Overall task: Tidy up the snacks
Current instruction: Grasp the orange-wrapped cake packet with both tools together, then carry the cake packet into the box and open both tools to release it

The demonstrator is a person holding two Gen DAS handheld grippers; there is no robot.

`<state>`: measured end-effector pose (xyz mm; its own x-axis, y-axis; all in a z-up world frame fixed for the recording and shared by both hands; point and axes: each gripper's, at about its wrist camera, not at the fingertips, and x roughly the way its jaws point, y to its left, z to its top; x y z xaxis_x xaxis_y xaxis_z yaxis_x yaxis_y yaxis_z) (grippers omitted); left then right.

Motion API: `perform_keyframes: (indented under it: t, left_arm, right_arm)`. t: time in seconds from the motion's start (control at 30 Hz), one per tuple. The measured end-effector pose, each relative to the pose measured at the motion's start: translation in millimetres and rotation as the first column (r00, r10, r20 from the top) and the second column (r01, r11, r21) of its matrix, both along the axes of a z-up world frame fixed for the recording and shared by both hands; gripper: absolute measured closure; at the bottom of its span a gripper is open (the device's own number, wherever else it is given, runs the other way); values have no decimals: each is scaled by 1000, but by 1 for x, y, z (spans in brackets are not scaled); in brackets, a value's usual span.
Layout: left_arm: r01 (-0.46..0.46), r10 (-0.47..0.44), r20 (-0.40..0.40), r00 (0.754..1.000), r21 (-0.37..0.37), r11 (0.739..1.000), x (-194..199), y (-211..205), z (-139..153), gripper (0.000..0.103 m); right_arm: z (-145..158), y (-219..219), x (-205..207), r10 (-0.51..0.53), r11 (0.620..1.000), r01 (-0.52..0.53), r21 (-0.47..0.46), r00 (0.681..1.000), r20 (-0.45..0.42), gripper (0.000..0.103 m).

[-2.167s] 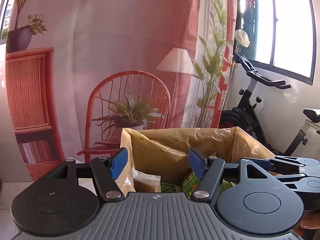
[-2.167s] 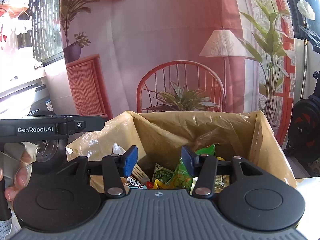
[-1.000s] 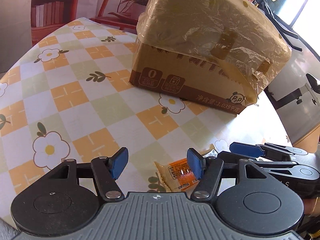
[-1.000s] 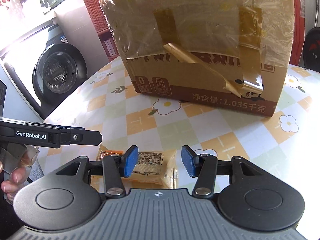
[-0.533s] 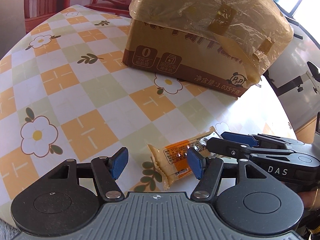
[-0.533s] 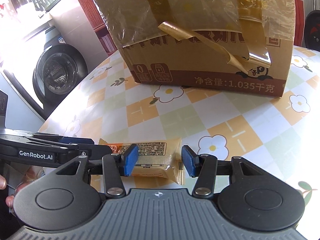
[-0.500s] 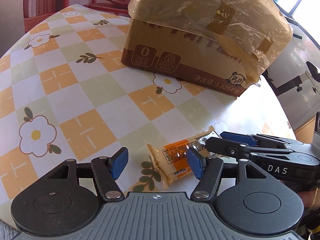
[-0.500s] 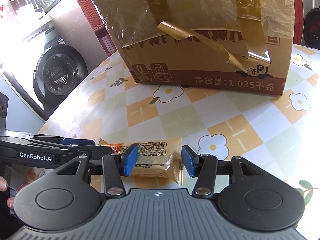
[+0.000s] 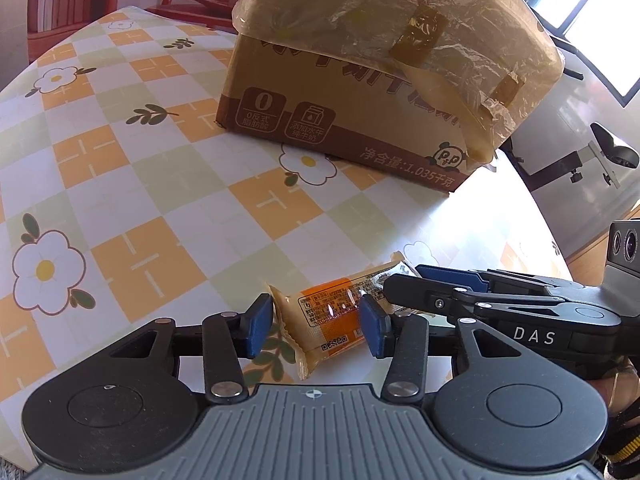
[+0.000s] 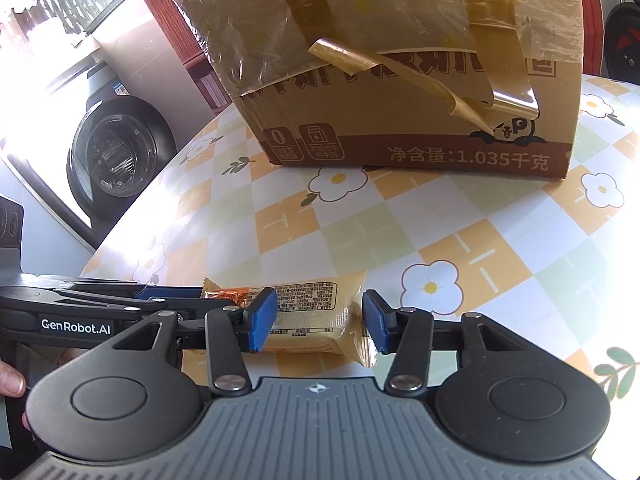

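The worktop [image 9: 168, 184], round and covered with an orange, green and white checked cloth printed with daisies, fills most of both views. At its twelve o'clock side stands a cardboard box [image 9: 360, 120] with printed Chinese text and a panda mark, its upper part wrapped in crinkled clear film and brown tape; one tape strip [image 10: 404, 68] has peeled loose and curls down the front. Beyond the worktop edge, at nine o'clock in the right wrist view, sits a front-loading washing machine [image 10: 116, 148].

The snack packet [image 9: 332, 312], a yellowish wrapper with an orange panel and a printed label, lies flat on the worktop near its six o'clock edge, well apart from the box.

The left claw [image 9: 316, 326] straddles one end of the packet; its jaws are closing, the blue pads right at the wrapper's sides, though firm contact cannot be confirmed. The right claw [image 10: 318, 324] straddles the other end, jaws apart, with a gap at its three o'clock pad.
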<state>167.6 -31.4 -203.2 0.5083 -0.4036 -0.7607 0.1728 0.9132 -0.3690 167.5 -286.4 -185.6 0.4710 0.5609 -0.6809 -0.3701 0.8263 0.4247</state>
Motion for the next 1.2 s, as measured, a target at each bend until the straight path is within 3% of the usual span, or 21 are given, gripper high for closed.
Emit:
perform_keyframes:
  t: [0.3,0.63,0.83,1.03,1.2]
  left_arm:
    - [0,-1,18,1000,20,1000,-1,1,4,55]
    - [-19,19,5,1000,34,999,-4,4,3,51]
    - [3,-3,5,1000,23,1000,-7,1,2,54]
    - [0,-4,100,995,33,999,-9,2,23,58]
    - [14,-24,218,976,49,999,-8,-4,51,58]
  right_arm:
    - [2,5,0,13,1000,-13,4,1000,7,60]
    - [1,1,-3,7,1000,-7,-3,1000,-2,57]
    - [2,0,-4,1,1000,0,11,1000,-15,58]
    - [16,2,-6,-9,1000,9,11,1000,26,65]
    - [48,1,-7,-42,999,40,15,985,169,67]
